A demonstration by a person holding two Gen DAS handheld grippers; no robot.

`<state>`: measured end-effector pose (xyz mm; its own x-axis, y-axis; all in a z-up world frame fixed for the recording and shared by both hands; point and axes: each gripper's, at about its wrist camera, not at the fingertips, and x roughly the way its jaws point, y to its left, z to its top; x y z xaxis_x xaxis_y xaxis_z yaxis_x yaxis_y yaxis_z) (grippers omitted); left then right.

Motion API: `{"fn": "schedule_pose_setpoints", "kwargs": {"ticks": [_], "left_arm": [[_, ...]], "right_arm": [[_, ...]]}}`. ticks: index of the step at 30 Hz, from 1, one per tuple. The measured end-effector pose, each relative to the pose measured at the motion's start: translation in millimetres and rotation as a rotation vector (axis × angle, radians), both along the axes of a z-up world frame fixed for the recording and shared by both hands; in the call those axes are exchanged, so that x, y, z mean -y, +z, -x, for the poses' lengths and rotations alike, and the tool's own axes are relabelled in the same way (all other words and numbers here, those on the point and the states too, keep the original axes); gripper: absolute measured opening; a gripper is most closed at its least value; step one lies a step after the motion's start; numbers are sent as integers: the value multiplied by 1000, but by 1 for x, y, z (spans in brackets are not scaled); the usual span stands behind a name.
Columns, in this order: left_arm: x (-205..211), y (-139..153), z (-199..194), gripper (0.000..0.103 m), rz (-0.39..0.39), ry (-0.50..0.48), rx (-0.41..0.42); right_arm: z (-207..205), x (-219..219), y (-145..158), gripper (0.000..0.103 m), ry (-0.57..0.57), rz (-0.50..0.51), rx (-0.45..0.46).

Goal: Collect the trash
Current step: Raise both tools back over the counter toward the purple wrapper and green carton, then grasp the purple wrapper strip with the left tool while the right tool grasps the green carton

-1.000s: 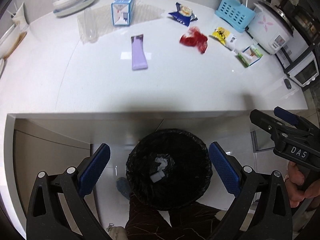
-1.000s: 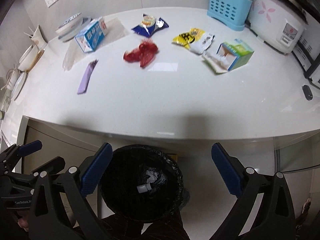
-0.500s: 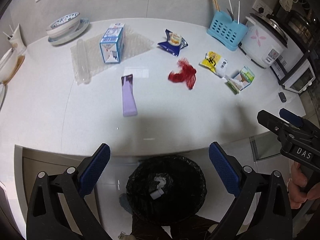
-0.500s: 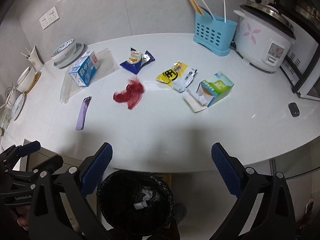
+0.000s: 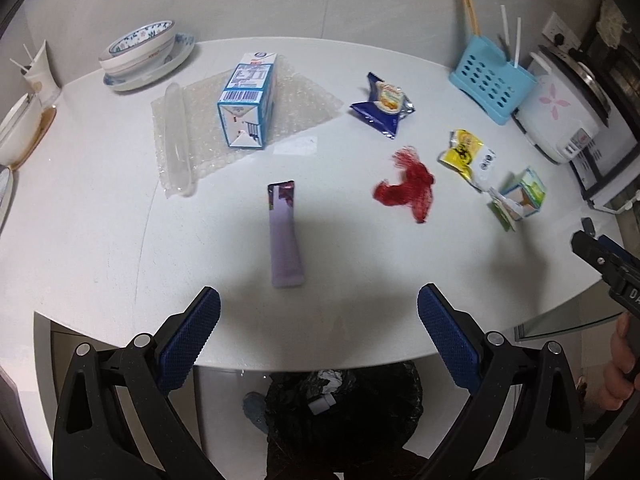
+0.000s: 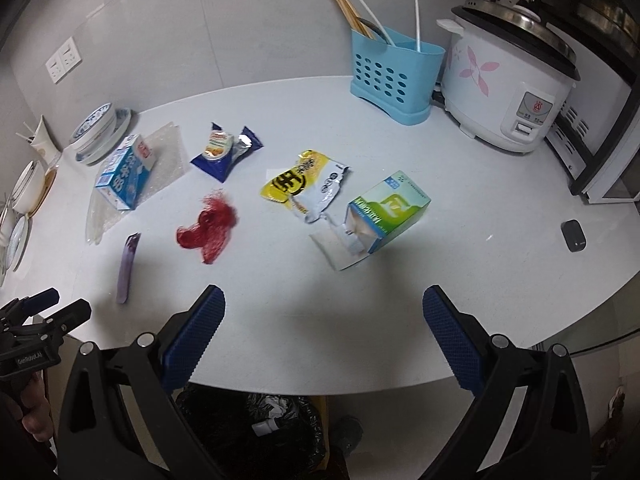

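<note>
Trash lies scattered on the white counter: a purple tube, a red net, a blue snack wrapper, a yellow packet, a green carton, and a blue milk carton on bubble wrap. My left gripper hangs open over the counter's near edge, just short of the purple tube. My right gripper is open too, in front of the green carton and red net. A black-lined bin stands below the counter edge.
Bowls and plates sit at the back left. A blue utensil holder, a rice cooker and an oven line the back right. A small black object lies near the right edge.
Both grippers have risen from above the bin and moved forward over the counter's edge, so the trash now appears closer. Both stayed open.
</note>
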<state>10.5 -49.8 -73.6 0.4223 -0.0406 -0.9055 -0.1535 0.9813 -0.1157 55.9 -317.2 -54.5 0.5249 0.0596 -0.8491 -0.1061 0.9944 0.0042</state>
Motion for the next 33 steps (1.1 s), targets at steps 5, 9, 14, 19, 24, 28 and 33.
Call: {"fn": "schedule_pose_setpoints", "kwargs": {"ticks": [5, 9, 14, 19, 24, 28, 33], "left_arm": [[-14, -16, -20, 96, 3, 34, -40], [-24, -31, -33, 95, 10, 55, -80], [-34, -46, -49, 94, -7, 67, -123], [-39, -57, -63, 92, 3, 75, -162], [-39, -66, -74, 87, 12, 77, -196], [-38, -71, -81, 86, -1, 78, -219], [-34, -77, -89, 78, -4, 75, -248]], "right_arm": [[-32, 16, -4, 95, -53, 7, -29], [-63, 27, -13, 95, -113, 4, -71], [-100, 41, -27, 92, -206, -27, -136], [-128, 48, -42, 89, -267, -33, -195], [-143, 55, -53, 86, -323, -46, -237], [-153, 59, -66, 80, -364, -61, -295], [-160, 61, -76, 76, -394, -70, -325]]}}
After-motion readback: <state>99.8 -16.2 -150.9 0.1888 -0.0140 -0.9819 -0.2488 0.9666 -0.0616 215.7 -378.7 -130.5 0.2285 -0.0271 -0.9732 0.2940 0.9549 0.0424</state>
